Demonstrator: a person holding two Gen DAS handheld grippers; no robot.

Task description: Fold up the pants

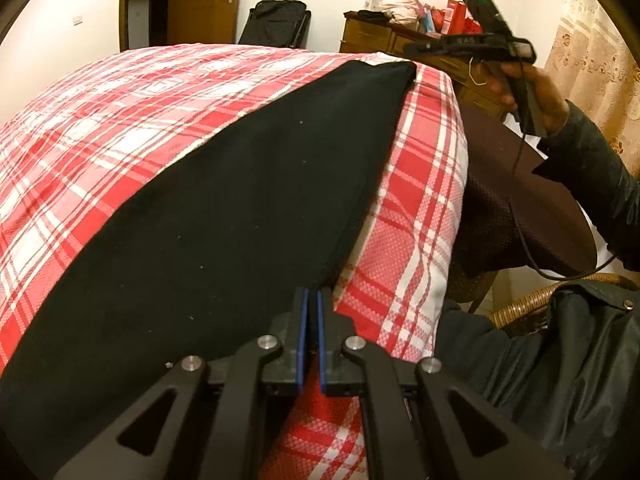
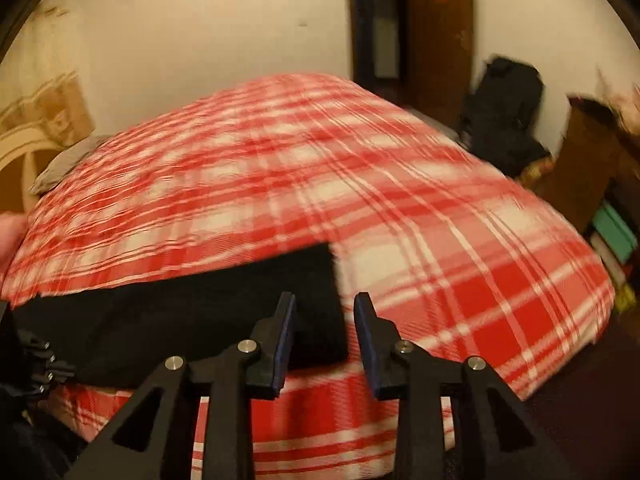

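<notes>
Pants (image 1: pixel 224 208): plain black. Bedcover (image 1: pixel 100 92) beneath and beyond the grippers: red-and-white plaid. Left gripper (image 1: pixel 313 300): black frame, blue pads; curtain (image 1: pixel 592 60) to its right: beige, floral pattern.

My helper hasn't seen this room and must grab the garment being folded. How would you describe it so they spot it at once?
Find the bed under the red-and-white plaid cover. Along its near edge lies a long flat strip of plain black cloth, the pants. It is the only dark, unpatterned thing on the cover.
</notes>
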